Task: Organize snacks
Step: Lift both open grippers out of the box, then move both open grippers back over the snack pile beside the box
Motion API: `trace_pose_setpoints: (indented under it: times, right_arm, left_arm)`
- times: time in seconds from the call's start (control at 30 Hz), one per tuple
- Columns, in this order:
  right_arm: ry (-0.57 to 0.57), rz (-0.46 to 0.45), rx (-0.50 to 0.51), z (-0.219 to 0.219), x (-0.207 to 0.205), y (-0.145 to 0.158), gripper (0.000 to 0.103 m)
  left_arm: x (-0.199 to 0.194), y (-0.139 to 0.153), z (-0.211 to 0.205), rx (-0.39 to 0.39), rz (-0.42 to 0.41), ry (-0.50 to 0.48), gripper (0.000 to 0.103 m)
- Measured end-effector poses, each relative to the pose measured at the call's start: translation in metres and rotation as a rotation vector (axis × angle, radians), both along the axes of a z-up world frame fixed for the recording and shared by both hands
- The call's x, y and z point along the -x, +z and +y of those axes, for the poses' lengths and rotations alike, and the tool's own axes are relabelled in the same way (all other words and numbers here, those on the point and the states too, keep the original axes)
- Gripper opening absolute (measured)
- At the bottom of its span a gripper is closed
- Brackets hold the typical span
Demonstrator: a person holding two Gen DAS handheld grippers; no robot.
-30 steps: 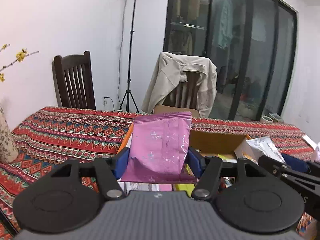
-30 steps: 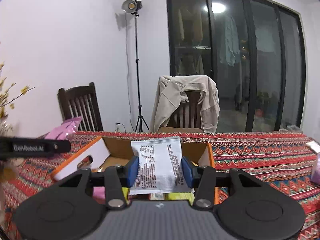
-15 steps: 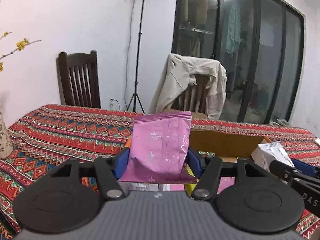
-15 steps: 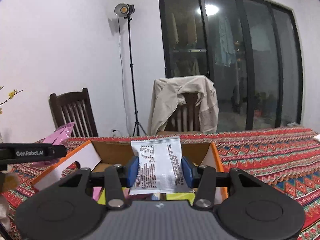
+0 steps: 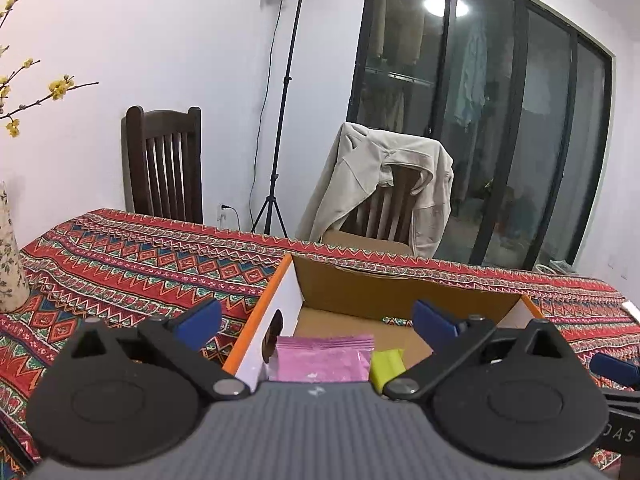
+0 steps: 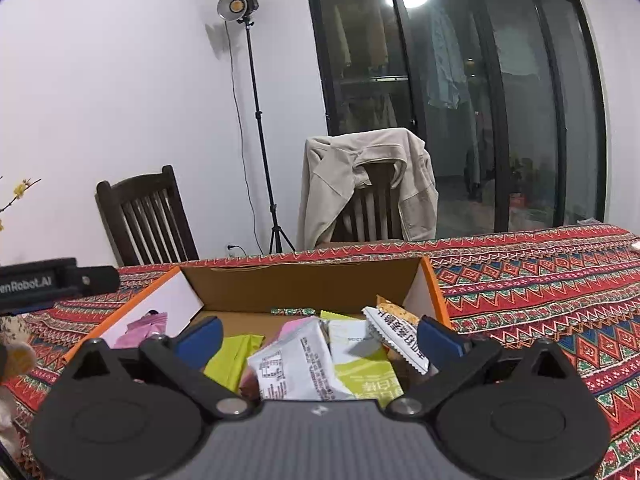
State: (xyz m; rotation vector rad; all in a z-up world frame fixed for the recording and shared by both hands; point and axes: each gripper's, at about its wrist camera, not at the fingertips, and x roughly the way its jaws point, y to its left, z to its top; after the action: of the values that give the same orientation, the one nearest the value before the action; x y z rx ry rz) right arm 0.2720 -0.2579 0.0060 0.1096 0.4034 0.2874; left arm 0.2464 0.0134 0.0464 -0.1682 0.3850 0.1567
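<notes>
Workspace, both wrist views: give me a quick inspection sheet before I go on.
Surface: table under a red patterned cloth.
Job's things: open cardboard box holding a pink packet, a white printed packet, yellow-green packets and others.
Clutter: patterned vase at the table's left edge.
Grippers: left claw opening, nothing between its fingers; right claw opening above the packets, pads pressing on nothing.
Cables: one runs down the wall beside the light stand to a socket.
Surroundings: two wooden chairs, one draped with a beige jacket; dark glass doors.
</notes>
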Motion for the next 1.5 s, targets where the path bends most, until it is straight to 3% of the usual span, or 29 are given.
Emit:
trace_pose_setpoints:
  times: [0.43, 0.73, 1.13, 1.5]
  right_arm:
    - [0.011, 0.028, -0.02, -0.009, 0.013, 0.014, 0.103]
    - [0.086, -0.005, 0.01, -0.003, 0.045, 0.039, 0.103]
    - [0.105, 0.04, 0.037, -0.023, 0.093, 0.027, 0.103]
    - [0.12, 0.184, 0.043, -0.026, 0.118, -0.029, 0.103]
  left_arm:
    - [0.024, 0.027, -0.004, 0.005, -0.018, -0.005, 0.103]
    - [0.074, 0.037, 0.018, 0.007, -0.033, 0.014, 0.103]
    - [0.141, 0.0, 0.037, -0.044, 0.014, 0.012, 0.103]
    - [0.156, -0.043, 0.042, -0.017, 0.061, -0.06, 0.103]
